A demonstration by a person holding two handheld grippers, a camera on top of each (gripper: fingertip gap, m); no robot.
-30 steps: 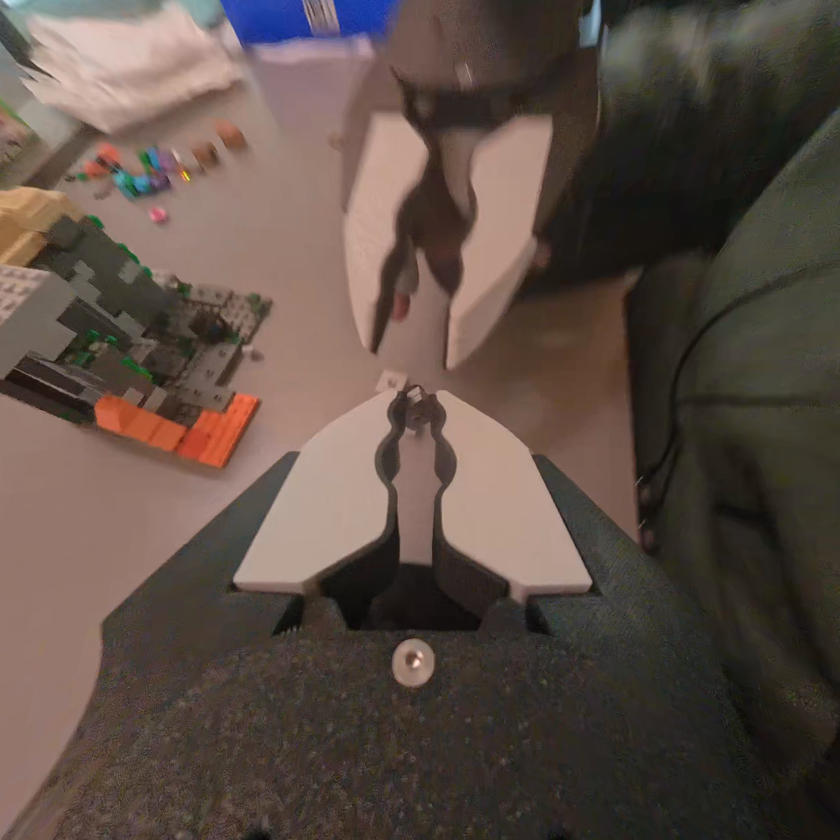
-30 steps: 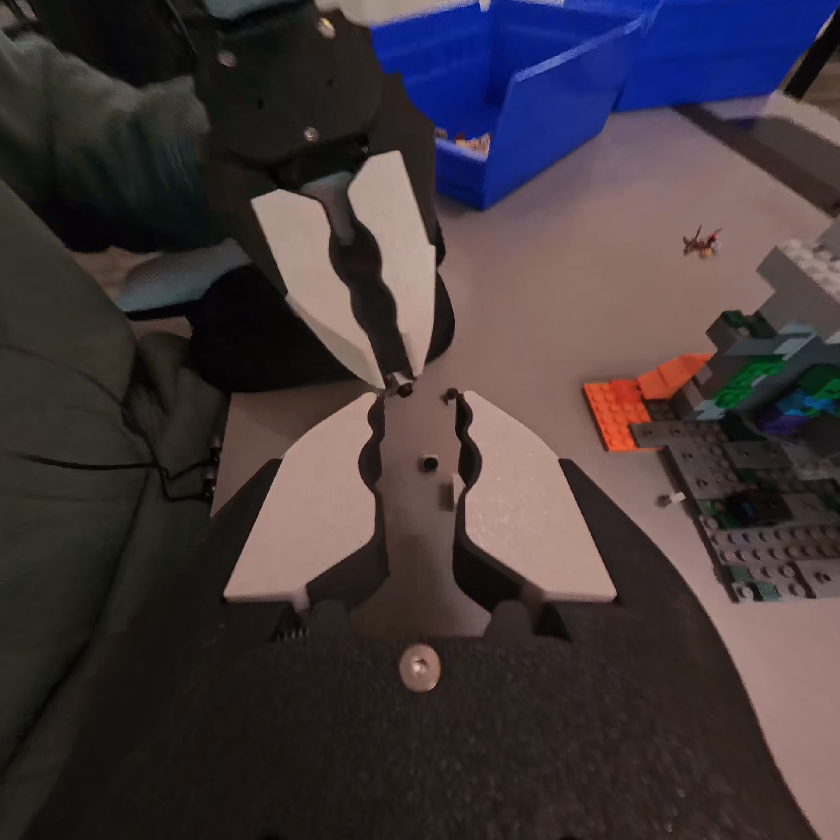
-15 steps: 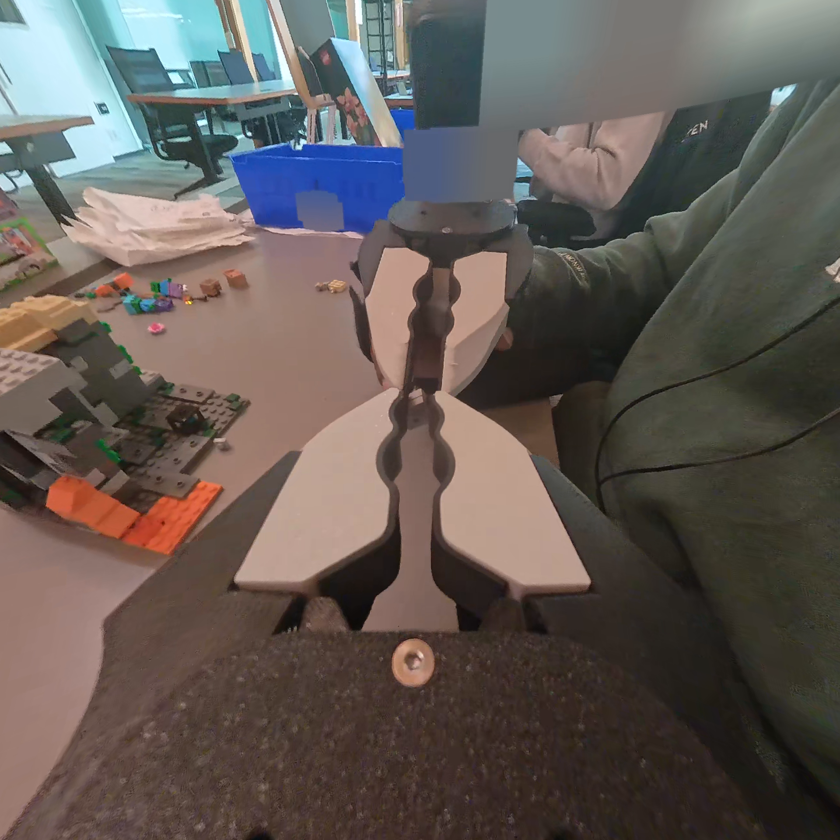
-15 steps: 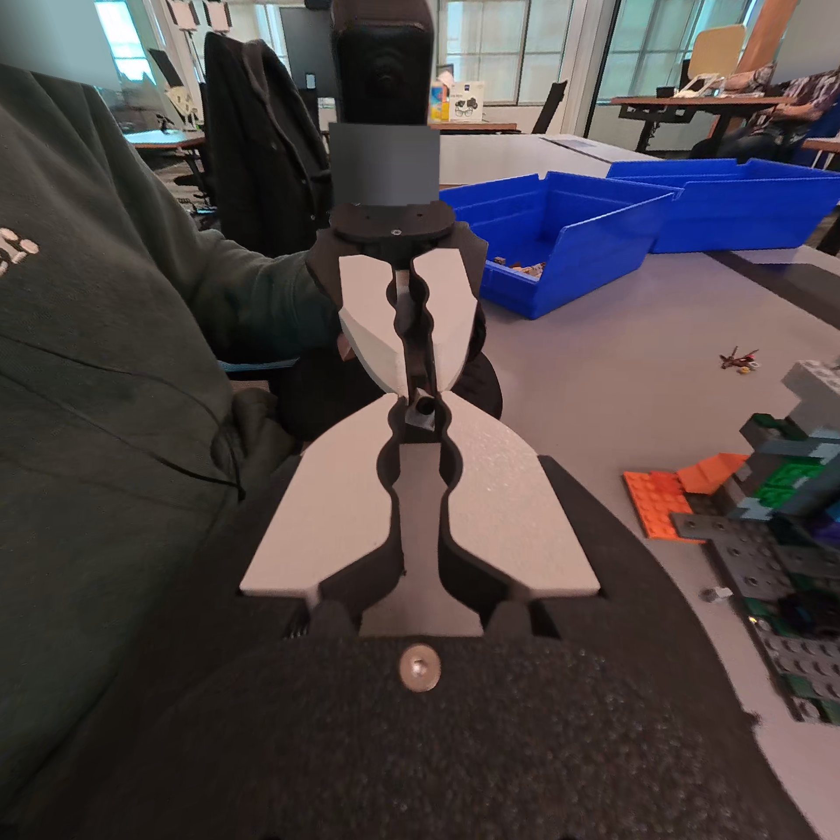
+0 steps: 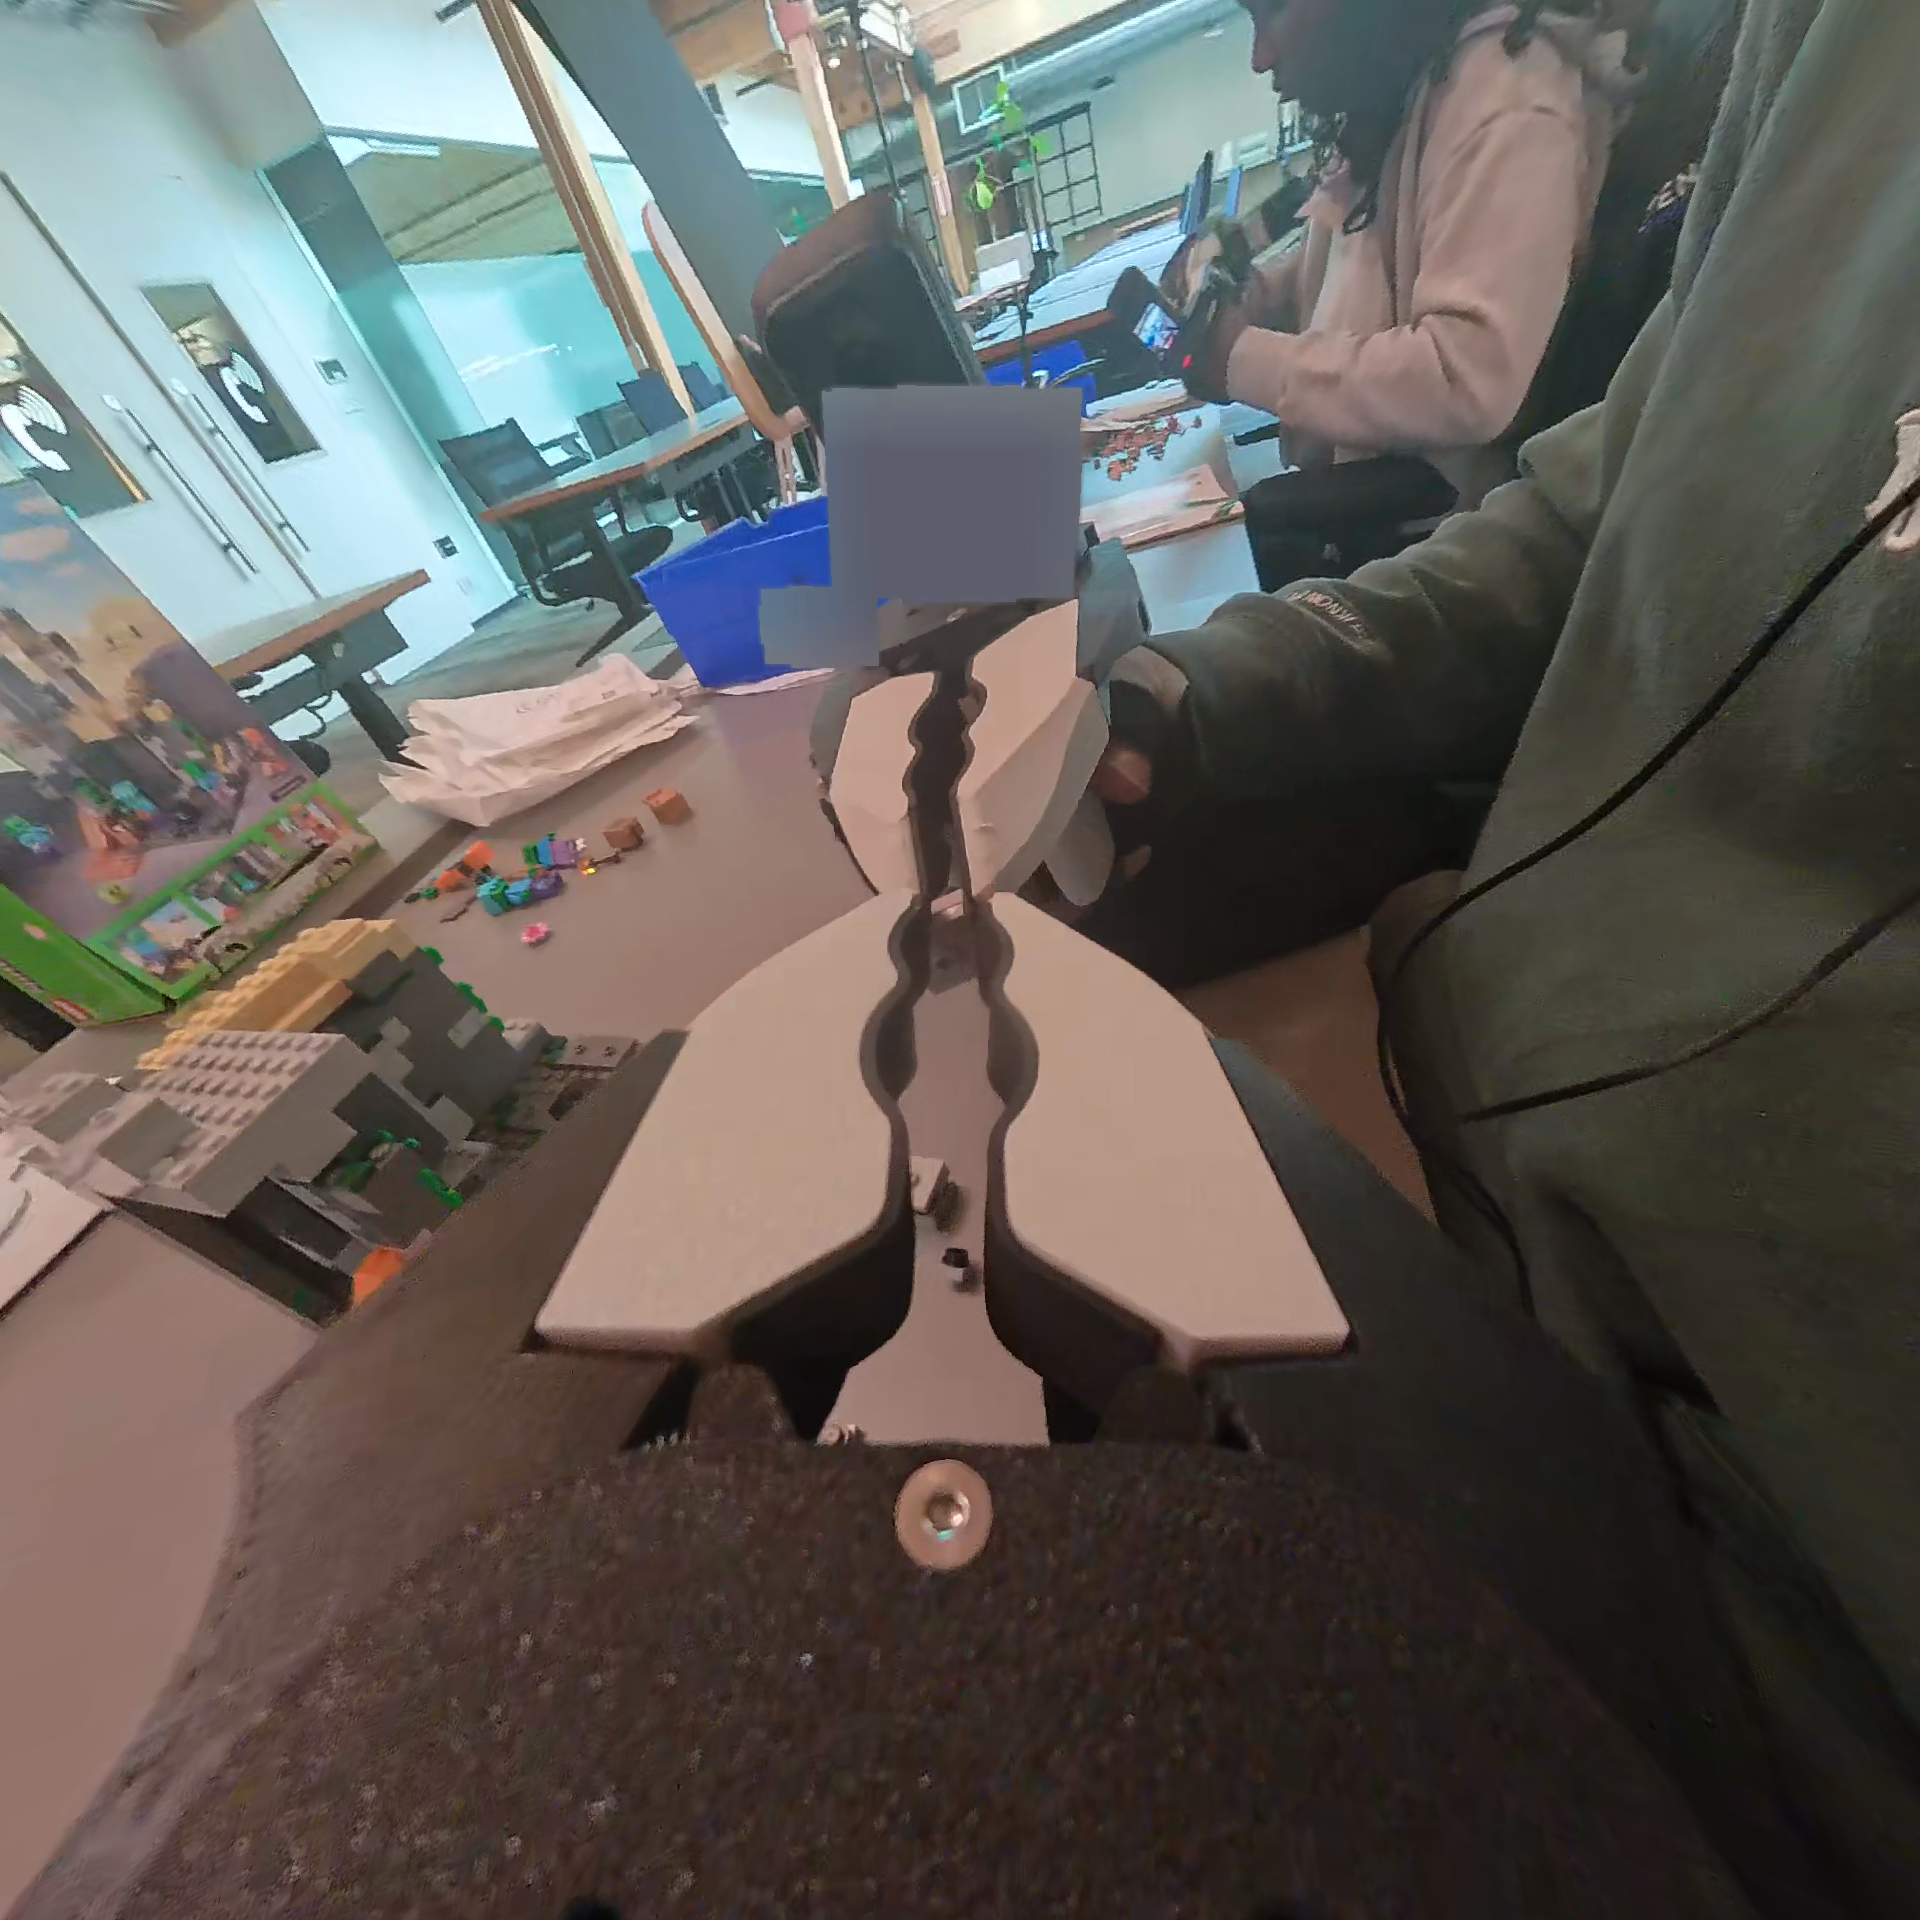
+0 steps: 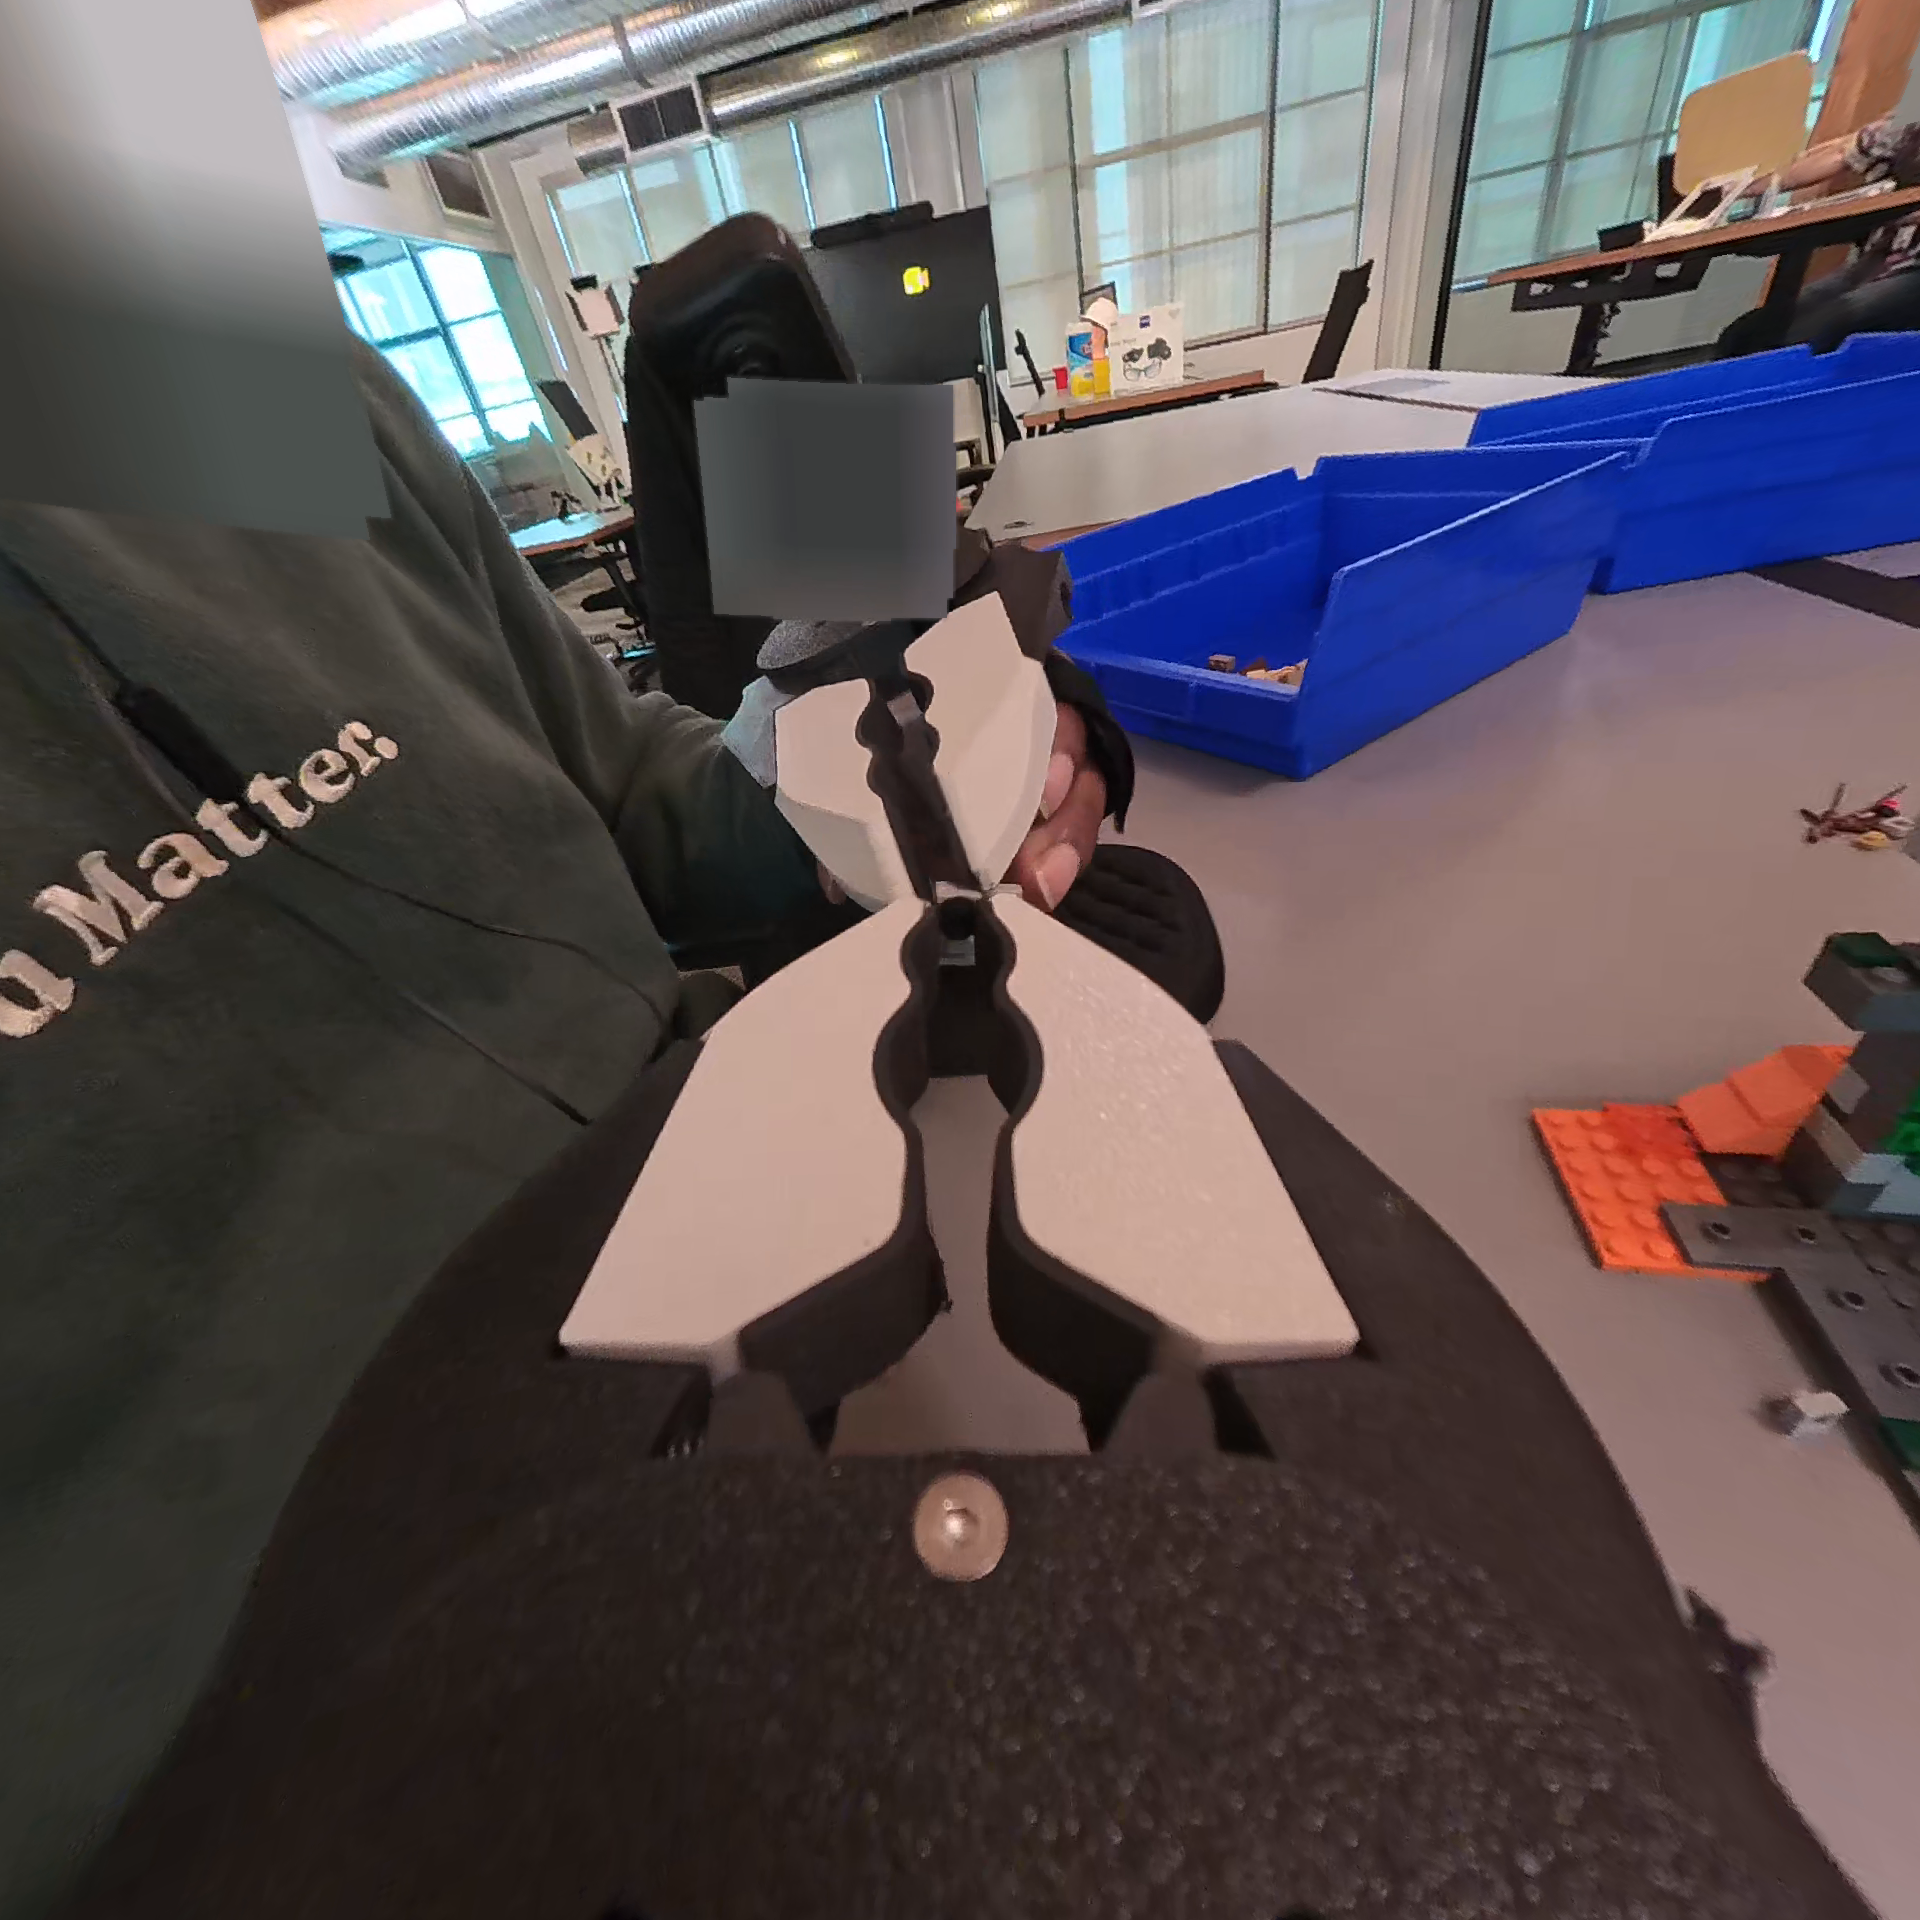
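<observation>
Brick build (image 5: 312, 1101) at the table's (image 6: 1403, 935) left edge, loose bricks (image 5: 520, 883) and papers (image 5: 530, 738) farther in, blue bins (image 6: 1351, 623) along the far edge

Left gripper (image 5: 948, 920): black speckled body, one silver screw (image 5: 943, 1509) centred near the finger base. Two pale grey fingers (image 5: 748, 1174) with black wavy inner edges. Right gripper (image 6: 961, 925): same build, black textured body, silver screw (image 6: 959, 1525), pale grey fingers (image 6: 1143, 1174) with a grainy surface and black scalloped inner edges. Operator wears a dark green sweatshirt (image 6: 291, 1039) with pale lettering on the chest; a thin black cable (image 5: 1662, 1049) runs across it. Sleeve (image 5: 1330, 665) dark green.
</observation>
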